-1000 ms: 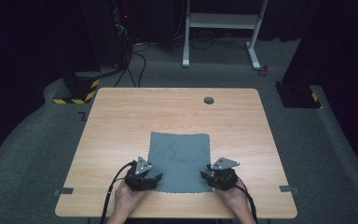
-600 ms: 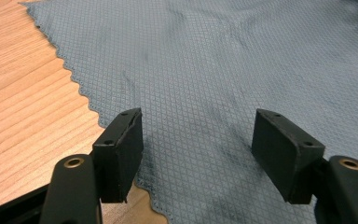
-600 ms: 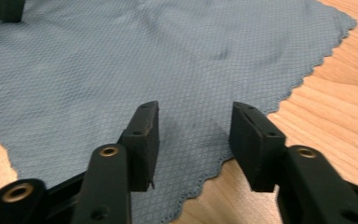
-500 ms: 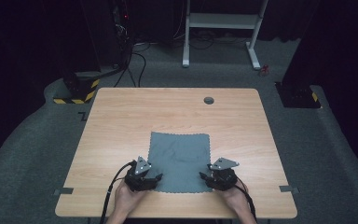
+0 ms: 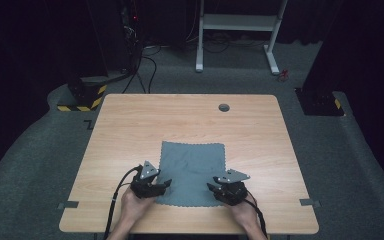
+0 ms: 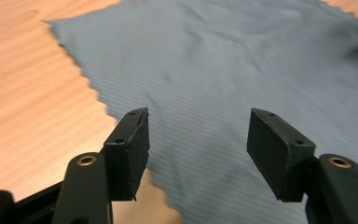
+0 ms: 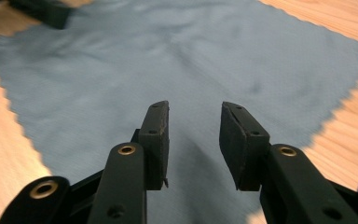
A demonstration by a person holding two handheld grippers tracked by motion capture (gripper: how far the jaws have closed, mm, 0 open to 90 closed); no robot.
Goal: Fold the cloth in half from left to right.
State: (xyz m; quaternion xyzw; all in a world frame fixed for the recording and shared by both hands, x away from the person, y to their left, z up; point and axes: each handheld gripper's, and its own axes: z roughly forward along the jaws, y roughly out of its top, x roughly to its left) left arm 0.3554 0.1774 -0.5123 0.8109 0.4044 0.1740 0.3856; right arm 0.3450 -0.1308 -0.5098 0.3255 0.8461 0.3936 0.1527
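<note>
A grey-blue cloth point(image 5: 192, 172) with zigzag edges lies flat on the wooden table point(image 5: 130, 125). My left gripper point(image 5: 166, 184) is low over its near left corner. In the left gripper view the cloth point(image 6: 223, 70) spreads under the left gripper point(image 6: 198, 116), whose jaws stand wide and have just been closing. My right gripper point(image 5: 211, 187) is at the near right corner. In the right gripper view the right gripper point(image 7: 194, 107) has a narrower gap and has also just been closing. The cloth point(image 7: 168, 60) lies flat beneath it, and neither pad presses on it.
A small round hole point(image 5: 224, 107) sits near the table's far edge. Grey tape marks point(image 5: 68, 204) lie at the near corners. Behind the table stand a white frame point(image 5: 240, 22) and a yellow-black striped base point(image 5: 82, 97) on dark carpet.
Both hands keep their places at the cloth's near corners. The cloth has not shifted.
</note>
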